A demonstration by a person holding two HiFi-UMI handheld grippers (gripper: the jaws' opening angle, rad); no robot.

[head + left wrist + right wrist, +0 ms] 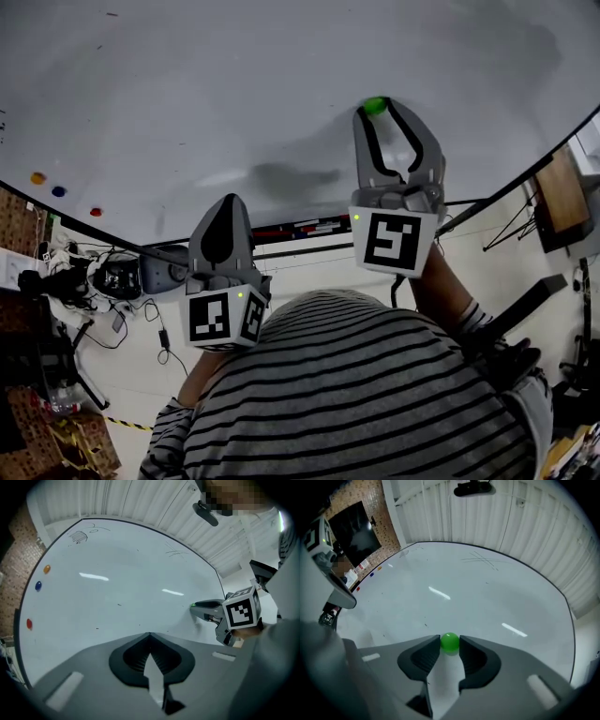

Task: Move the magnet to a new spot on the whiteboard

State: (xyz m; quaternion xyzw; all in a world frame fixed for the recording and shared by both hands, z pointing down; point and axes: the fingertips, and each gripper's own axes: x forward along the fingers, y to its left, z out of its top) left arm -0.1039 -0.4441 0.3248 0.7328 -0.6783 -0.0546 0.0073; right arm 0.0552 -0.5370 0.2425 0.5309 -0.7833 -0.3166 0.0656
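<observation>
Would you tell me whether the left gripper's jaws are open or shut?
Shut: in its own view the left gripper shows both jaws meeting at the tips, with nothing between them.

the whiteboard (187, 84) carries a green magnet (375, 106) toward its right. an orange magnet (37, 177), a blue magnet (58, 191) and a red magnet (96, 212) sit in a row near its left edge. faint scribbles (79, 536) mark an upper corner.

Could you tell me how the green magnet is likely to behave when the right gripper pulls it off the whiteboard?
The magnet looks small, round and glossy, so it may slip or twist between the right gripper's tips. It clings to the whiteboard, so expect some resistance, then probably a sudden release. It seems rigid and likely light.
</observation>
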